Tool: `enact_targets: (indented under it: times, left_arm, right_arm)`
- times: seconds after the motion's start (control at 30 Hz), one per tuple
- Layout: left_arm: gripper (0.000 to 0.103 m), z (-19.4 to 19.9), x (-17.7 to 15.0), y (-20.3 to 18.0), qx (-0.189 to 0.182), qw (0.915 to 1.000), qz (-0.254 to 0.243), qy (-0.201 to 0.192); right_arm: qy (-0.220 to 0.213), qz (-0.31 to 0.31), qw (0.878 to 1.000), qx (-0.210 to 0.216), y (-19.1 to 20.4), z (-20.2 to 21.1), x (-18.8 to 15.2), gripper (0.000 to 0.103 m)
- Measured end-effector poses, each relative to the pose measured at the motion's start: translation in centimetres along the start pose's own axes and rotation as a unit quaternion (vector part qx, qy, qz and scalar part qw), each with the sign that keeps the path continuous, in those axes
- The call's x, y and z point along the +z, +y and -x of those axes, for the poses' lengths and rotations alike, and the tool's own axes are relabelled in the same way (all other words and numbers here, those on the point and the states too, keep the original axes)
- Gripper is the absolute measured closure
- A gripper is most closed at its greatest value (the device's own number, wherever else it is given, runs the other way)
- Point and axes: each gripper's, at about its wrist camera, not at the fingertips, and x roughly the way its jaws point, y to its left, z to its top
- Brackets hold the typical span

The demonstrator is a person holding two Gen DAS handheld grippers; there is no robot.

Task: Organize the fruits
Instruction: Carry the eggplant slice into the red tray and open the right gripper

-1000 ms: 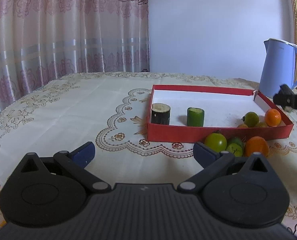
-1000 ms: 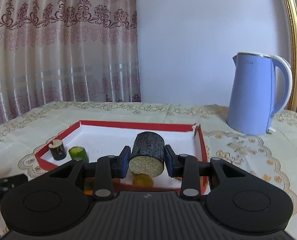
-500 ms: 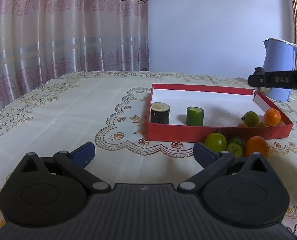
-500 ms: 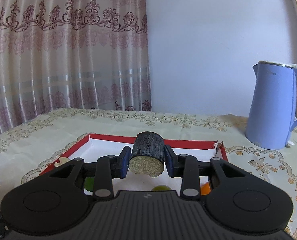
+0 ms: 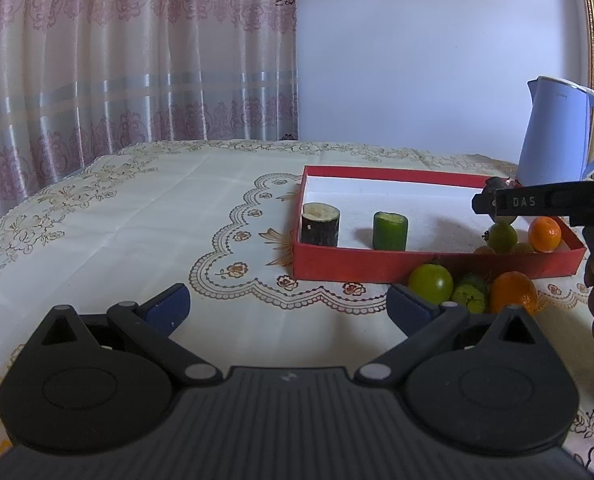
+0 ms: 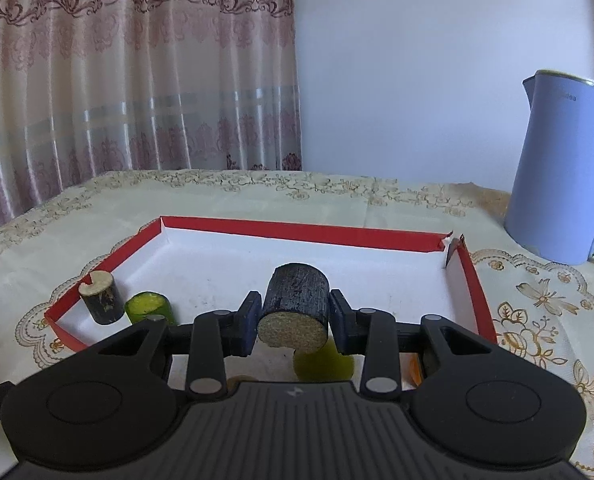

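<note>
Dark bark covers the log piece point(image 6: 295, 308) gripped sideways in the right tongs point(image 6: 293, 320), cut end toward the camera, so it can be lowered into the red tray point(image 6: 305, 232). The jaws have just eased open slightly, yet both pads touch it. A second dark stub point(image 6: 101, 298) and a green stub point(image 6: 149, 306) stand at the tray's nine o'clock end, apparently sorted together. The left tongs point(image 5: 289, 306) gape wide and empty near loose fruit point(image 5: 473, 288) on the counter point(image 5: 137, 220). Compared with a second ago, the right tongs sit farther over the tray.

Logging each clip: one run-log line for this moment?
left gripper: open, empty | right gripper: holding dark cane piece, jaws easing open | over red tray
</note>
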Motion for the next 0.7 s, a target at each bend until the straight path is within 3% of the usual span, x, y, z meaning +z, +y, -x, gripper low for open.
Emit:
enact_targets:
  times: [0.3,0.37,0.43,0.7]
  left_arm:
    - [0.000,0.0,0.0,0.0,0.000,1.0000,0.000,0.000]
    - [0.000,0.1,0.0,0.0,0.000,1.0000,0.000,-0.001]
    - [0.000,0.1,0.0,0.0,0.000,1.0000,0.000,-0.001]
    - [0.000,0.1,0.0,0.0,-0.001,1.0000,0.001,0.000]
  right_arm:
    - [0.007,-0.003,1.000,-0.009,-0.2,-0.5,0.0,0.066]
    - [0.001,-0.003,1.000,-0.008,-0.2,-0.5,0.0,0.060]
    - [-0.007,-0.001,1.000,-0.010,-0.1,-0.3,0.1,0.045]
    - [-0.043,-0.030,0.999,-0.006,-1.2,1.6,0.7,0.045]
